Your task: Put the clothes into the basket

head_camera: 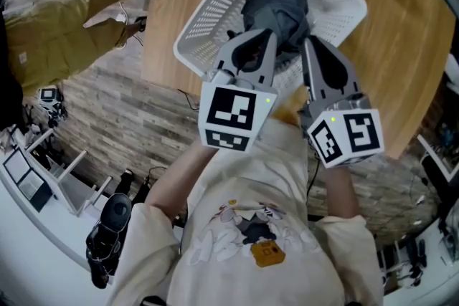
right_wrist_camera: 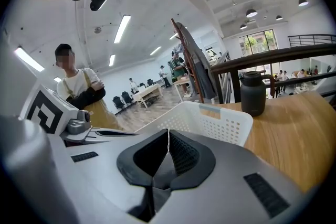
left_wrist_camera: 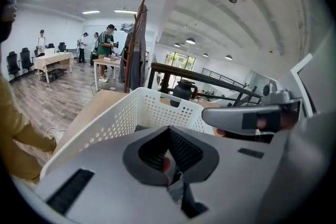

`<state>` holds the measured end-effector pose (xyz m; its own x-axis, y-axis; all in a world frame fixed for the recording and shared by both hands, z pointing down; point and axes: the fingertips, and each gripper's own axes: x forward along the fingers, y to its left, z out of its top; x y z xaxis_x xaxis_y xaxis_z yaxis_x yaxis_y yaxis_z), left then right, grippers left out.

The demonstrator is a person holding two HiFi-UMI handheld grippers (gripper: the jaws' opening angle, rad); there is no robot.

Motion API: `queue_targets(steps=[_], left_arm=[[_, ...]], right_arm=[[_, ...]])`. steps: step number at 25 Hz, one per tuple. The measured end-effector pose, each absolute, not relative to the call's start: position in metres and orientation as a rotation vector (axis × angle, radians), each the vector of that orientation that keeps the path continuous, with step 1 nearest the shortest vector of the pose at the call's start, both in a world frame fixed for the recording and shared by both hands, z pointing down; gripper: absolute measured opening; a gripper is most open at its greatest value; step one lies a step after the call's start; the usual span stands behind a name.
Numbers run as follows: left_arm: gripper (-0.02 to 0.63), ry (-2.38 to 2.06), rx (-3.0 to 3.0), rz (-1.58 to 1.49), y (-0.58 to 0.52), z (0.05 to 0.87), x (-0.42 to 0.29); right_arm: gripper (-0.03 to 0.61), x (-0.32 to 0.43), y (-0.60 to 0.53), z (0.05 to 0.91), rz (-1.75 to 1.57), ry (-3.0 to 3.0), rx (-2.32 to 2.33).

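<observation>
A white perforated basket (head_camera: 208,18) stands on the wooden table (head_camera: 401,39), with dark grey clothes (head_camera: 276,0) heaped inside it. Both grippers hover side by side over the basket's near rim. My left gripper (head_camera: 270,37) is shut, its jaws meeting with no cloth between them (left_wrist_camera: 169,127). Just to its right, my right gripper (head_camera: 307,44) is shut too, and its pads touch along one line (right_wrist_camera: 168,131). The basket's wall (left_wrist_camera: 121,113) fills the left gripper view, and its handle side (right_wrist_camera: 210,118) shows beyond the right jaws.
A black flask (right_wrist_camera: 253,93) stands on the table beyond the basket. A person in mustard clothing (head_camera: 57,39) stands at the left by the table's edge. A coat rack (left_wrist_camera: 137,44) with hanging clothes rises behind the table. Desks and chairs lie further back.
</observation>
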<state>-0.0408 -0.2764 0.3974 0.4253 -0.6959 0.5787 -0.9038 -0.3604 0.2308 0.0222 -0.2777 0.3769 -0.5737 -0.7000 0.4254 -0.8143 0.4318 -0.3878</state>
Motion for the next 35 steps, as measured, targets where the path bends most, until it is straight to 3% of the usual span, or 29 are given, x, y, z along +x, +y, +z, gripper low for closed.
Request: queue_targets(steps=[35], left_arm=[[0.0, -1.364, 2.247, 0.328, -0.178, 0.315, -0.065]], right_arm=[[0.025, -0.003, -0.183, 0.307, 0.594, -2.524, 1.435]])
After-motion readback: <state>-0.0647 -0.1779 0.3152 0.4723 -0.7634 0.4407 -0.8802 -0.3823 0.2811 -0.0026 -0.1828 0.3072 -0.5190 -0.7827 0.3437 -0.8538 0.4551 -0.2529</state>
